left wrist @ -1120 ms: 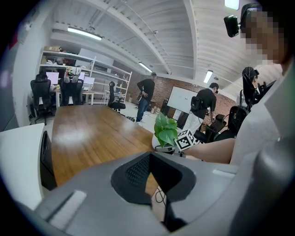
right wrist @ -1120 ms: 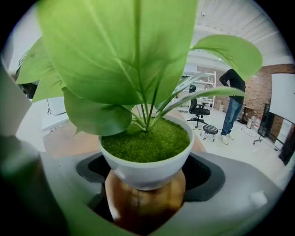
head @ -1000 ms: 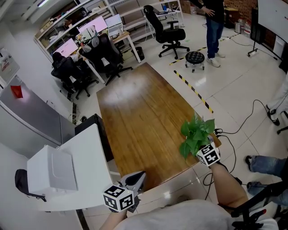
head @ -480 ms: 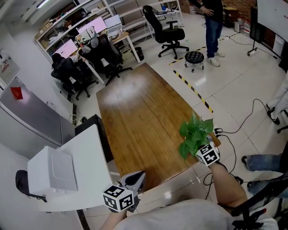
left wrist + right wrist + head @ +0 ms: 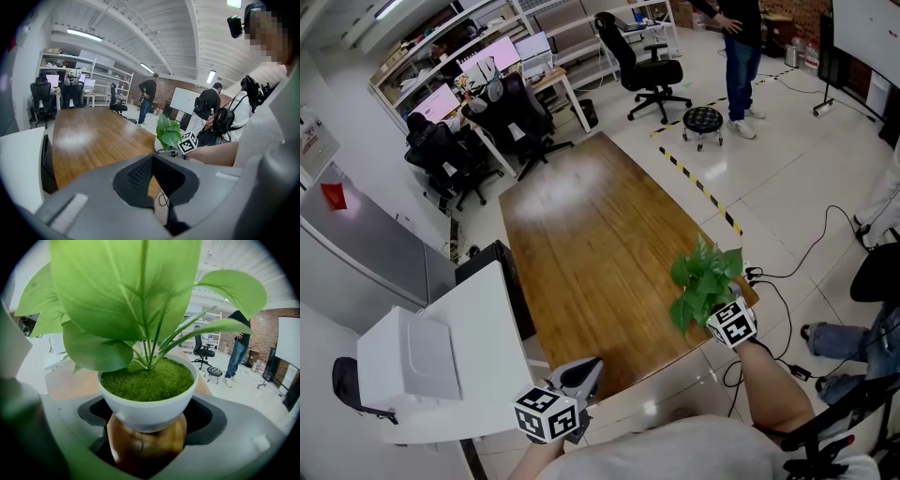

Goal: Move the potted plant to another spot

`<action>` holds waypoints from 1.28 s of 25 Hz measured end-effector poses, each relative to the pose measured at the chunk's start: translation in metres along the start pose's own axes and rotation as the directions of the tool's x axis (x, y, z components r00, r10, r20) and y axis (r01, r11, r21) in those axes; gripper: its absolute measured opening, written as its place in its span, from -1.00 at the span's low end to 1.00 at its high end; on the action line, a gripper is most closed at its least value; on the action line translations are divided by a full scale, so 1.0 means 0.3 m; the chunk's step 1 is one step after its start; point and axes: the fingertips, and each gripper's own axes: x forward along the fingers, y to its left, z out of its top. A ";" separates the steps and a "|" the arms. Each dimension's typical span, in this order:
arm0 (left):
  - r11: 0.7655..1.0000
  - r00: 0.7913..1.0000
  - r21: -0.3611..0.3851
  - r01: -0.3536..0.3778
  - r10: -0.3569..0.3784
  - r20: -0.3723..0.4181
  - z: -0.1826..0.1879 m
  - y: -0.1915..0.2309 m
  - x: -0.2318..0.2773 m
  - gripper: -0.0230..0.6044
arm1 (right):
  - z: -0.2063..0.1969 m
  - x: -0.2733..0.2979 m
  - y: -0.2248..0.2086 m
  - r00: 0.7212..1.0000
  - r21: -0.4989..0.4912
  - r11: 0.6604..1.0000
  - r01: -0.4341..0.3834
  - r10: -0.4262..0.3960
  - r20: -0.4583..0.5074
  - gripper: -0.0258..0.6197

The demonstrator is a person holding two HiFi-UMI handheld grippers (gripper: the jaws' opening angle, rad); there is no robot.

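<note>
While R jaws grasp it, potted plant (image 5: 149, 401): white bowl, wood base, green leaves; L jaws clenched.

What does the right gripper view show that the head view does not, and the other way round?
Only the right gripper view: the white pot, its green moss and brown wooden base, with the right gripper closed on the pot's sides. Only the head view: the whole wooden table, the leaves standing near its right front corner, and the left gripper, empty, at the near edge. Both: the leaves, the standing person and the round stool.
</note>
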 end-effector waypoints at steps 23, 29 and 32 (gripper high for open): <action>0.998 0.996 -0.049 -0.040 0.044 0.077 -0.008 0.037 -0.113 -0.93 | 0.170 -0.008 0.070 1.000 -0.073 0.997 -0.021 0.023 0.017 0.50; 0.991 0.987 -0.084 -0.105 0.115 0.114 -0.023 0.083 -0.230 -0.93 | 0.267 0.031 0.176 0.996 -0.123 0.989 -0.078 0.081 0.026 0.50; 0.983 0.978 -0.110 -0.146 0.161 0.136 -0.044 0.108 -0.301 -0.93 | 0.315 0.066 0.258 0.992 -0.149 0.982 -0.117 0.123 0.030 0.50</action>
